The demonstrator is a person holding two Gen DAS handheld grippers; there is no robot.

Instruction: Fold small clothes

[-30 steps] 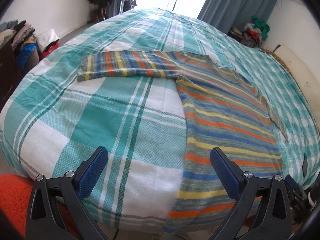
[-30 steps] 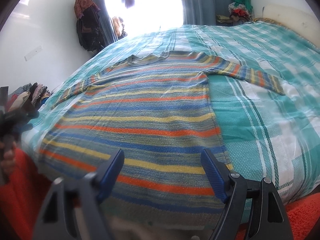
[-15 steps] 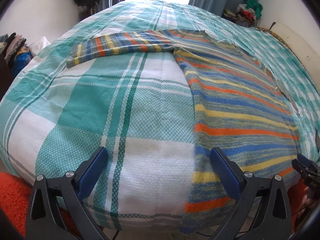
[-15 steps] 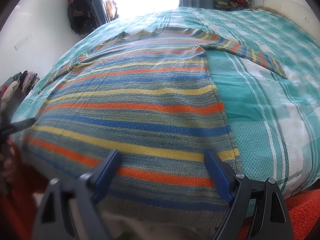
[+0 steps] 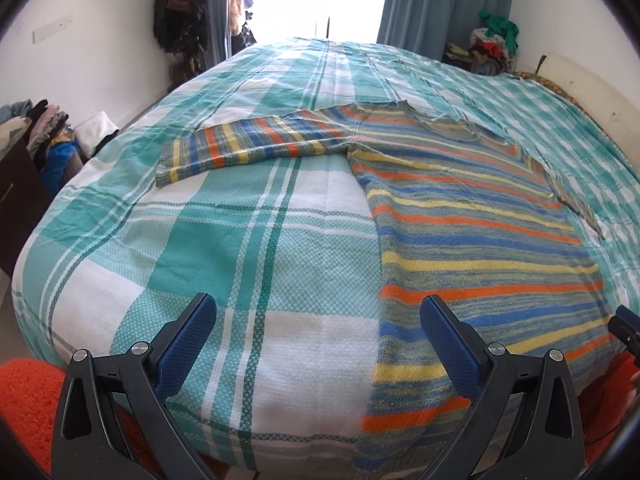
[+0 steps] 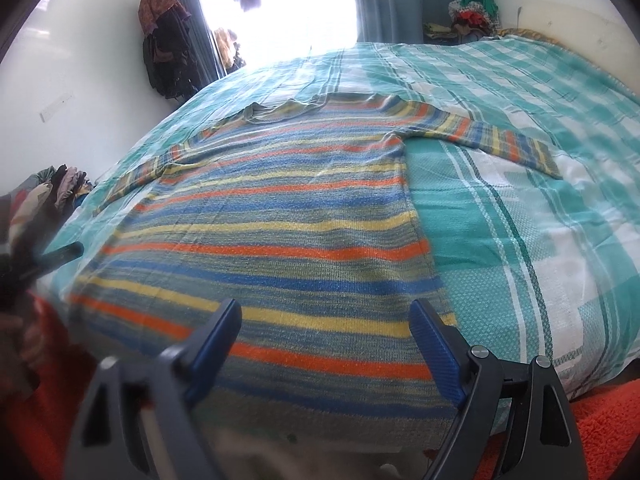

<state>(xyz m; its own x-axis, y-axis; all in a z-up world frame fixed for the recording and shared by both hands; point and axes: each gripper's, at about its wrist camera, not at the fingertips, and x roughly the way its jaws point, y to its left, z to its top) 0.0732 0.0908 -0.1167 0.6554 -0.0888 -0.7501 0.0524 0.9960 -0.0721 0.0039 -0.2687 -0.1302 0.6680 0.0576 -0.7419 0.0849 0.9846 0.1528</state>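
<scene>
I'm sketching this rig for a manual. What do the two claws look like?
Both look alike. The left claw has two black plastic arms with triangular cut-outs and silver rivets, each ending in a blue textured pad. The right claw has the same black frame, silver rivets and blue ribbed pads. No cables or sleeves are visible.

left tongs (image 5: 318,336): jaws spread wide, empty | right tongs (image 6: 326,334): jaws spread wide, empty

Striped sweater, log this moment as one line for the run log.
striped sweater: flat, unfolded, sleeves out | bed: plaid cover | left hand-held gripper: open, empty | right hand-held gripper: open over hem
</scene>
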